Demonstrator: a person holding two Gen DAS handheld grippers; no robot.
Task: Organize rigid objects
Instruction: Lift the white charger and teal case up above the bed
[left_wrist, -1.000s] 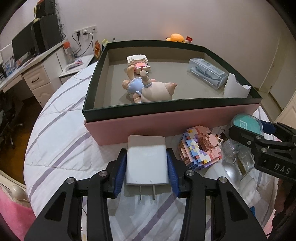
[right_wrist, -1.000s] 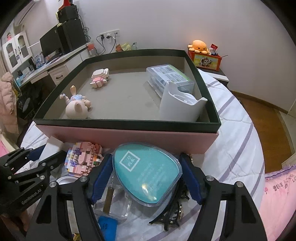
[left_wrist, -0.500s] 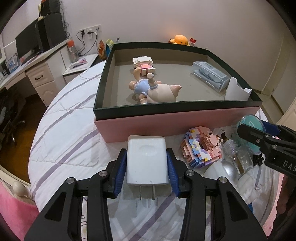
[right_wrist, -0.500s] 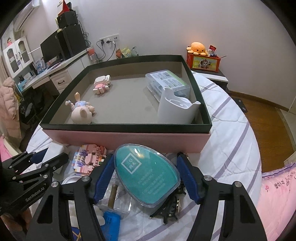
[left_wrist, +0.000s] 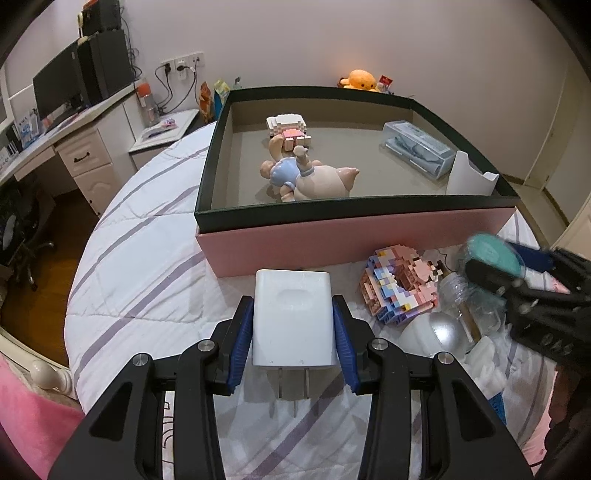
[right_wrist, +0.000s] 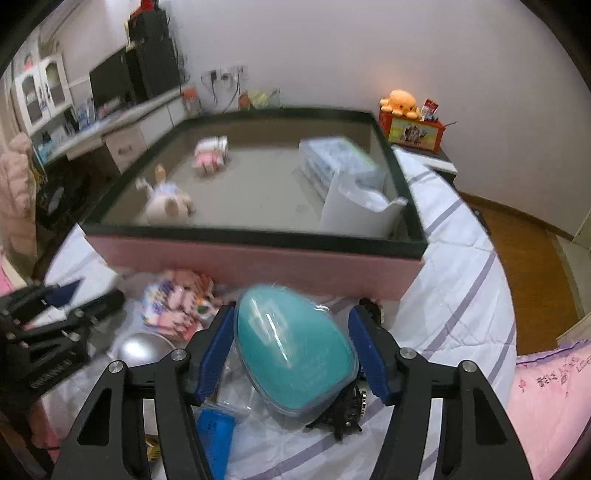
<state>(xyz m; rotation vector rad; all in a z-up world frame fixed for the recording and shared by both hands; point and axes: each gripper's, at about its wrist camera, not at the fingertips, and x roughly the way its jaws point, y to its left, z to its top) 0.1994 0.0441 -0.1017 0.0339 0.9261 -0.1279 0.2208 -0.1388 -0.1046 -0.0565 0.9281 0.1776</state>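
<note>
My left gripper (left_wrist: 293, 345) is shut on a white charger plug (left_wrist: 293, 317), prongs toward the camera, just above the striped quilt before the box. My right gripper (right_wrist: 291, 354) has a teal egg-shaped case (right_wrist: 295, 354) between its blue pads (right_wrist: 216, 350). Its jaws are closing and both pads touch the case. In the left wrist view, the right gripper (left_wrist: 517, 269) and the teal case (left_wrist: 491, 251) show at the right. The pink box with the dark green rim (left_wrist: 351, 210) (right_wrist: 258, 236) holds a pig figurine (left_wrist: 314, 181), a block figure (left_wrist: 288, 129), a clear plastic box (left_wrist: 417, 147) and a white holder (left_wrist: 469, 177).
Loose on the quilt in front of the box lie a pink-and-blue block toy (left_wrist: 399, 288), a silver bulb (left_wrist: 439, 332), a glass bottle (left_wrist: 469, 295), a black spiky item (right_wrist: 343, 410) and a blue packet (right_wrist: 214, 424). A desk (left_wrist: 74, 147) stands at the left.
The right jaws have narrowed onto the teal case, which has turned so its narrow end points up-left. The left gripper keeps its hold on the charger.
</note>
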